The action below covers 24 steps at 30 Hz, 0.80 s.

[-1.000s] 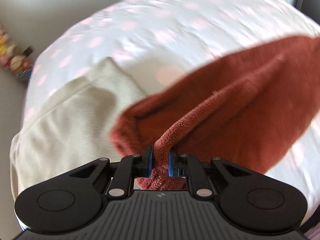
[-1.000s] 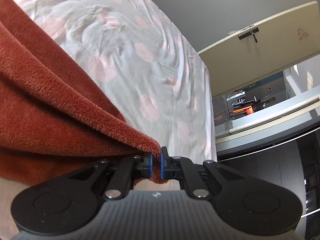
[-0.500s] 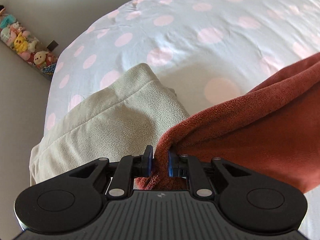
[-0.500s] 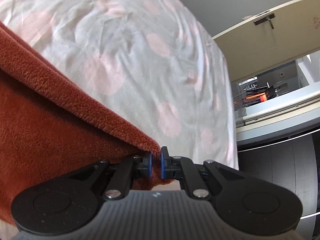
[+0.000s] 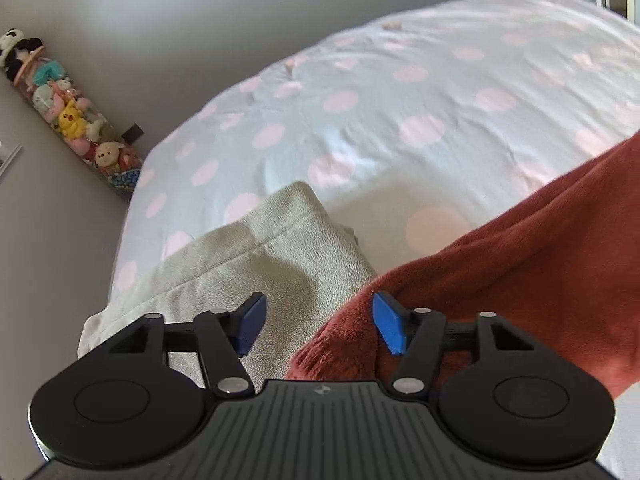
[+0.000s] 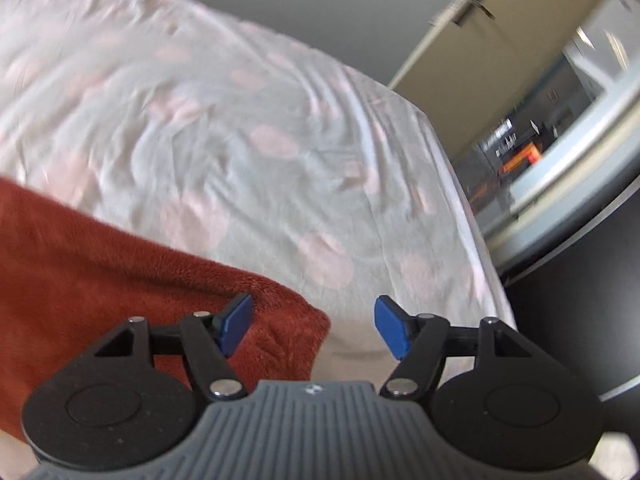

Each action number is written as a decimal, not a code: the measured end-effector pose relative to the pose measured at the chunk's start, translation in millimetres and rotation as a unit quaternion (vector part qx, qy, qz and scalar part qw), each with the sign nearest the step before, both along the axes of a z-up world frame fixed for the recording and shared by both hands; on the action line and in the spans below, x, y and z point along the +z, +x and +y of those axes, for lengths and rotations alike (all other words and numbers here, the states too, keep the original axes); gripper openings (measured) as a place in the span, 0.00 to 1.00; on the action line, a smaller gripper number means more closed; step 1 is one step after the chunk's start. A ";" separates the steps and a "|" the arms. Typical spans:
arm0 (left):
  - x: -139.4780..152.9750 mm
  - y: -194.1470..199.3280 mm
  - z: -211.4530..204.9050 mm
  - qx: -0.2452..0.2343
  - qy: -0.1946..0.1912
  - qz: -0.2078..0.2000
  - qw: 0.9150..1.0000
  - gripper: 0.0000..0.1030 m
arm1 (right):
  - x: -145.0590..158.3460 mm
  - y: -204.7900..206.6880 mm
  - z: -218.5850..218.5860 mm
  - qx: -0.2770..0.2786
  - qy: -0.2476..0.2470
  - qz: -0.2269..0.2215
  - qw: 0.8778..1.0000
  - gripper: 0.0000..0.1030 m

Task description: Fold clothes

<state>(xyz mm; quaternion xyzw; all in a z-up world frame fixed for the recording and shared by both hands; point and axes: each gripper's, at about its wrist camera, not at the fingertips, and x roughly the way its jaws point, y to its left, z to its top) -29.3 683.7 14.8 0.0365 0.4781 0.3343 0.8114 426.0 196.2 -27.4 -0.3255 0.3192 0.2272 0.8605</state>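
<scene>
A rust fleece garment lies folded across the lower frame on the spotted bedsheet, overlapping a beige garment. Both the left gripper and right gripper have just spread wide, releasing it; withdrawing cleanly should avoid snagging the corners.

Soft daylight, motion blur in right view, fisheye-bent edges

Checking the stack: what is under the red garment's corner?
In the left view the red garment overlaps the beige garment, both on the dotted sheet. How far the beige runs beneath is covered.
</scene>
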 end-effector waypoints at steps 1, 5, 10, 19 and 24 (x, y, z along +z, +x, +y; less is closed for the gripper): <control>6.3 -5.5 -5.1 0.003 0.001 -0.014 1.000 0.63 | 7.0 -0.1 -11.8 -0.017 0.025 0.013 0.999 0.69; 19.8 -28.2 -24.7 0.023 -0.019 -0.053 0.998 0.63 | 12.0 -6.0 -65.4 -0.094 0.134 0.082 0.983 0.61; 13.0 -57.1 -51.3 0.049 -0.062 -0.085 0.993 0.63 | -20.7 -21.2 -119.5 -0.161 0.233 0.156 0.946 0.41; -42.8 -78.7 -80.8 0.113 -0.146 -0.095 0.978 0.63 | -86.5 -18.0 -141.4 -0.206 0.310 0.203 0.906 0.41; -74.3 -85.0 -93.3 0.154 -0.178 -0.144 0.961 0.63 | -116.5 -3.5 -141.1 -0.244 0.399 0.244 0.850 0.43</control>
